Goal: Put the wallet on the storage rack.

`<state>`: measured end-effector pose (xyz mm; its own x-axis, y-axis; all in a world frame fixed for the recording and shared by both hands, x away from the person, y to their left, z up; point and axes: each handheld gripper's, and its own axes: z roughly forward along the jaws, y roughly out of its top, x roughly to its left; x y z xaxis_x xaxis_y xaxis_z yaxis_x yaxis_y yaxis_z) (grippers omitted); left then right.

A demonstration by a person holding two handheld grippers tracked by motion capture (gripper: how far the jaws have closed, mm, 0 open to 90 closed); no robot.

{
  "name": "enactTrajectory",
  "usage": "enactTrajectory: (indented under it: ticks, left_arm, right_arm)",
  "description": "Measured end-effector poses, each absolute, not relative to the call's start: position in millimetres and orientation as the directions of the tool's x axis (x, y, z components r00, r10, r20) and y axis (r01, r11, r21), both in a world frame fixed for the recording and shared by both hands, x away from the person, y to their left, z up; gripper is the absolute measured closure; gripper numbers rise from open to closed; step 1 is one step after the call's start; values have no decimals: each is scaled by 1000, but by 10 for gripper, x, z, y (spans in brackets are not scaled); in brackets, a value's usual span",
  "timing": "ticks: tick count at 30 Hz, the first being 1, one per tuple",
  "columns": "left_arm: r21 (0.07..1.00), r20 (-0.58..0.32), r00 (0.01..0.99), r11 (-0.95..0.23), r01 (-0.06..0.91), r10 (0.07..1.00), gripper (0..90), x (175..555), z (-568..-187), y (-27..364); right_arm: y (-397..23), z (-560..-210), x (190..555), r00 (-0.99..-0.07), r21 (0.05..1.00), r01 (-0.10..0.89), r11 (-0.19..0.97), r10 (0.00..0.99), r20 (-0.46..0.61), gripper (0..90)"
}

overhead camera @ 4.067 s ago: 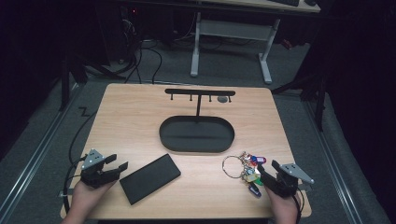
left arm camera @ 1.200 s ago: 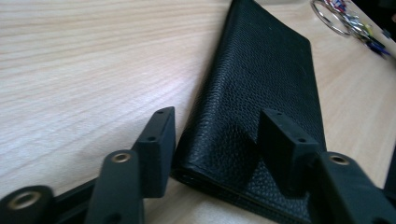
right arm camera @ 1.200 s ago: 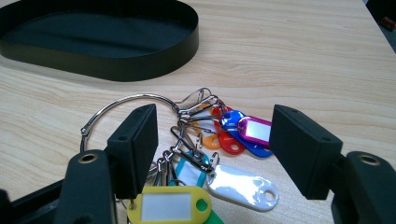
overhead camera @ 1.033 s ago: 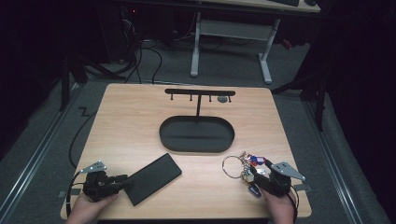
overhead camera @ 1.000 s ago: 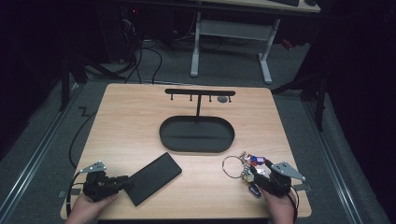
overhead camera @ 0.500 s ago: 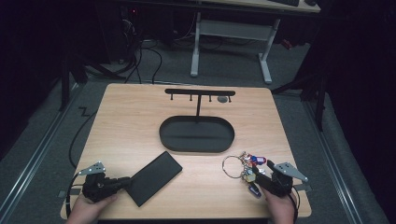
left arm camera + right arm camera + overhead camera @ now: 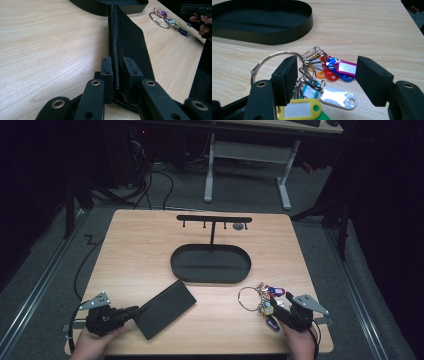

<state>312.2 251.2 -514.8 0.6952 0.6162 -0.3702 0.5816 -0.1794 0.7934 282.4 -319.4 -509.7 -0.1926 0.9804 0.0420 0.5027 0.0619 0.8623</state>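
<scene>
At the lower left of the high view, the left tool (image 7: 134, 310) has just been closing and now pinches the near edge of the black wallet (image 7: 165, 308), lifting it. Lower right, the right tool (image 7: 276, 312) gapes wide around the key bunch (image 7: 262, 297) on the table (image 7: 145, 255). Farther up lies the oval tray (image 7: 210, 265).
</scene>
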Motion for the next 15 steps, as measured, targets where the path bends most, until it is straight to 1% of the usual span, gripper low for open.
enactTrajectory:
  ticks: [5,9,15]
  left_arm:
    - [816,-355,700,-160,555,620,803,3103,-5085,2530]
    - [850,-318,712,-145,507,626,804,3075,-5027,2532]
    - [868,-302,704,-119,482,643,806,3059,-4978,2590]
  right_arm:
    - [-3178,-5108,2858,-203,860,505,74,979,35,349]
    - [-3183,-5109,2856,-210,860,505,79,977,34,349]
    - [-3228,-5113,2853,-199,859,509,57,979,53,349]
